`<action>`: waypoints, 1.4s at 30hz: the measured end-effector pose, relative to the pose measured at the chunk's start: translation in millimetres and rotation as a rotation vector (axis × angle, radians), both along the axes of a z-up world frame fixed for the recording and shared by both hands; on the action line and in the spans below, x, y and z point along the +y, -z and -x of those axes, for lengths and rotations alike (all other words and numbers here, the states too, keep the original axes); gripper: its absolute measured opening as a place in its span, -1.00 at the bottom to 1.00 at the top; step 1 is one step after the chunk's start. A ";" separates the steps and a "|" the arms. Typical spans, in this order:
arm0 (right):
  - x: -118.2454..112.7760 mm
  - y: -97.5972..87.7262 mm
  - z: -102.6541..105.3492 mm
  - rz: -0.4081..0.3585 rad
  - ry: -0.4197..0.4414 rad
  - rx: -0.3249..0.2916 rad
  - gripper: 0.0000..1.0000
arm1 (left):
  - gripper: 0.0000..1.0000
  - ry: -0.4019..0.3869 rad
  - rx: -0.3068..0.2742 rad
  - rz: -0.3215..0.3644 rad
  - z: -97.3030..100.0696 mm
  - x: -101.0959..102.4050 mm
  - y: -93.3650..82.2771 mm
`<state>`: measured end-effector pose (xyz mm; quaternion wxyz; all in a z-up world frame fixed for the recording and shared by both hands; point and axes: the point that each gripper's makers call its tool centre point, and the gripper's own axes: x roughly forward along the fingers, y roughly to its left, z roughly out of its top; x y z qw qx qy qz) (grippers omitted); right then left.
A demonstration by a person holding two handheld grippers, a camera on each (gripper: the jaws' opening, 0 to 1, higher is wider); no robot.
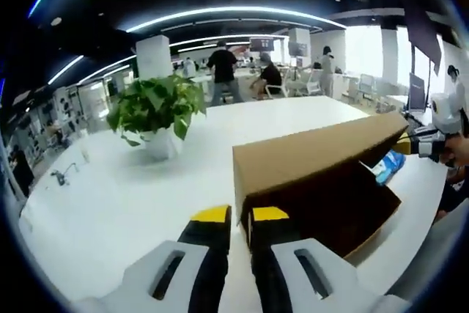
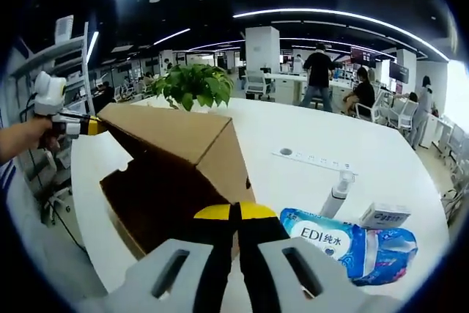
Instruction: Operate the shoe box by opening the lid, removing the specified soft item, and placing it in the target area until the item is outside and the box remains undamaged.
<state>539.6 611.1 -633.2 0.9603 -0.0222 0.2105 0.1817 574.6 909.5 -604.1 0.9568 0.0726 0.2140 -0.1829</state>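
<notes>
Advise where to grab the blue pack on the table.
Probably the tapered end of the pack away from the box, coming from above on the near side. It lies flat and soft, so that thin end should pinch easily; the bottle and white carton crowd its far side. The right gripper, shut on the lid, must release first.

One shoe box (image 2: 176, 159), one potted plant (image 2: 194, 84), one blue packet (image 2: 352, 247).
</notes>
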 end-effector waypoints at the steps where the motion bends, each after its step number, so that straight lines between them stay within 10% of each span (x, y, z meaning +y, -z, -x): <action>1: 0.2 0.7 1.0 0.000 -0.001 0.002 -1.00 | -0.94 0.002 -0.006 -0.004 0.2 -0.2 -0.8; 42: 19.7 20.3 46.8 0.088 -0.166 -0.048 -0.74 | -0.84 0.090 0.085 -0.061 49.5 -1.1 40.4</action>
